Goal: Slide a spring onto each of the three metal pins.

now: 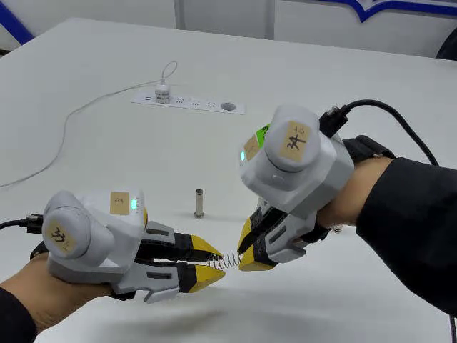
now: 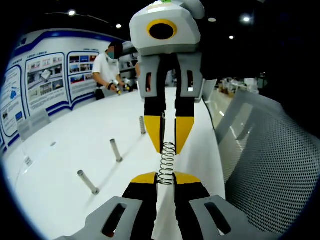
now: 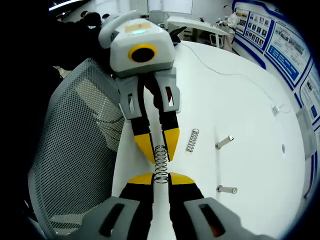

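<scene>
The left gripper and the right gripper are meeting tip to tip above the table. Both are gripping one spring.

Left jaws: they are pinching one end of the spring between their yellow tips. In the left gripper view, the spring is running straight ahead from the left gripper to the right gripper.

Right jaws: they are pinching the opposite end of the spring. In the right gripper view, the spring is bridging the gap between the right gripper and the left gripper. The coils are hanging clear of the table, supported at both ends.

Three metal pins are standing upright on the table to the left of the left jaws in the left gripper view:
- near pin, level with the left jaw tips;
- middle pin, further ahead;
- far pin, just beside the right jaws.

All three pins are bare.

A loose spring is lying flat on the table just to the right of the meeting jaw tips in the right gripper view, between the jaws and the pins.

A power strip is lying well beyond both sets of jaws.
</scene>
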